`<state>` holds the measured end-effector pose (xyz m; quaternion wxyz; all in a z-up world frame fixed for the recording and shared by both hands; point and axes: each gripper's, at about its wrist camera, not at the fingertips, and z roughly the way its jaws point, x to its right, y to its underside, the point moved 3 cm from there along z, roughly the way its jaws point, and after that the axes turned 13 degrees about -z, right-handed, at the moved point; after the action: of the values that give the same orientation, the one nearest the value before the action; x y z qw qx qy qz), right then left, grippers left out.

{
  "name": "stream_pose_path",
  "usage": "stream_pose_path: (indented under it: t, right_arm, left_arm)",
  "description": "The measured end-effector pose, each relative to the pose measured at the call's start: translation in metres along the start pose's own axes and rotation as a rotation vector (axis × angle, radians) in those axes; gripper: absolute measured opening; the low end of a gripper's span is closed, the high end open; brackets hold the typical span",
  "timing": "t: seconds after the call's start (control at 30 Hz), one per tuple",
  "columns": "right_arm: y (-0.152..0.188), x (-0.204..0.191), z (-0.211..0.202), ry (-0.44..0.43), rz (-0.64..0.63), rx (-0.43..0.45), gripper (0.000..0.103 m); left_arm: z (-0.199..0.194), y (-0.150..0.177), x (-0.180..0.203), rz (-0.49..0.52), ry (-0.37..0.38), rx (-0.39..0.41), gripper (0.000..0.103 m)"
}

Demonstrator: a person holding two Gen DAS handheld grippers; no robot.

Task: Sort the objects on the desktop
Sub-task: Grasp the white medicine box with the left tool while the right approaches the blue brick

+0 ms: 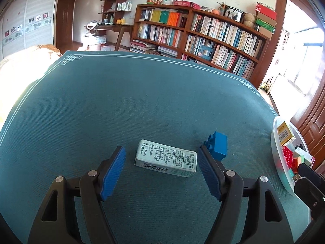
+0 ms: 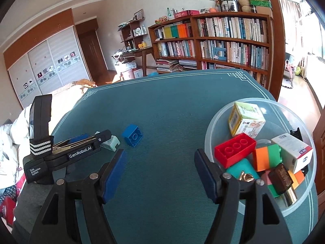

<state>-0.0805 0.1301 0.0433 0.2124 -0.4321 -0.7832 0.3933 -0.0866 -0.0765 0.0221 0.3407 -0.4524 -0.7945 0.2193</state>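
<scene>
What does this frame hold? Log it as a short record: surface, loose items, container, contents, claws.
surface: green mat with white border
loose items: pale printed box lying flat; blue brick just beyond it
container: clear bowl at the mat's right side
contents: red brick, yellow box, white box, more coloured blocks
left claw: open, pale printed box between the fingers, not gripped
right claw: open, empty, beside the clear bowl
</scene>
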Motion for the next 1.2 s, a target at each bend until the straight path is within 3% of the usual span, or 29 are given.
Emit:
stream_pose_path:
  t: [0.67, 0.8, 0.97, 1.13, 1.2]
  right_arm:
    - [0.007, -0.019, 0.045, -0.044, -0.033, -0.107, 0.073]
    - [0.009, -0.017, 0.050, -0.041, -0.028, -0.121, 0.073]
    - [0.006, -0.019, 0.059, -0.042, -0.032, -0.132, 0.073]
    - [0.004, -0.021, 0.067, -0.034, -0.040, -0.145, 0.073]
    - [0.004, -0.022, 0.071, -0.034, -0.043, -0.155, 0.073]
  left_arm:
    - [0.014, 0.010, -0.007, -0.030, 0.069, -0.051, 0.076]
    - [0.015, 0.013, -0.007, -0.018, 0.056, -0.056, 0.076]
    - [0.020, 0.019, 0.003, 0.049, -0.014, -0.056, 0.076]
    - [0.017, 0.016, 0.002, 0.037, -0.001, -0.057, 0.075]
    - [0.015, 0.015, 0.002, 0.032, -0.015, -0.048, 0.070]
